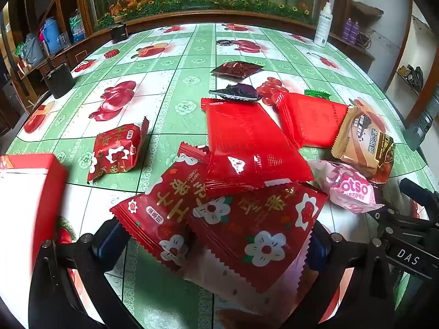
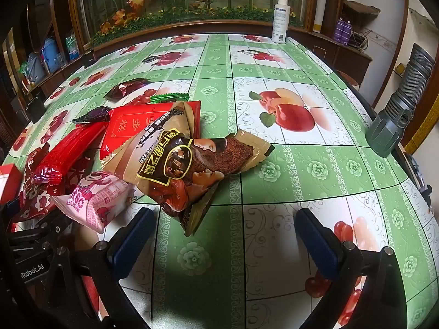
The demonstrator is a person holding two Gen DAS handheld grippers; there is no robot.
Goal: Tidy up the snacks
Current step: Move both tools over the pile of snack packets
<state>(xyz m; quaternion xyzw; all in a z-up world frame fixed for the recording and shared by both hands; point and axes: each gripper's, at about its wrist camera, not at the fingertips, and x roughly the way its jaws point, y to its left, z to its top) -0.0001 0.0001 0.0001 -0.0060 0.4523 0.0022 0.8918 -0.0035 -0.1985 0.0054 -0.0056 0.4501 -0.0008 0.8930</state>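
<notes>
Snack packets lie in a heap on the table. In the left wrist view my left gripper (image 1: 216, 238) is open around two red flower-print packets (image 1: 255, 233), which lie between its fingers. A long red packet (image 1: 247, 148) lies across them. A pink packet (image 1: 351, 189) and a brown packet (image 1: 365, 142) lie to the right. A red box (image 1: 24, 192) stands at the left. In the right wrist view my right gripper (image 2: 222, 235) is open and empty, just short of the brown packet (image 2: 192, 167).
The table has a green and white fruit-print cloth (image 2: 301, 164). A white spray bottle (image 2: 280, 19) stands at the far edge. A grey flashlight (image 2: 397, 109) stands at the right. A lone red packet (image 1: 118, 150) and two dark packets (image 1: 236, 68) lie apart from the heap.
</notes>
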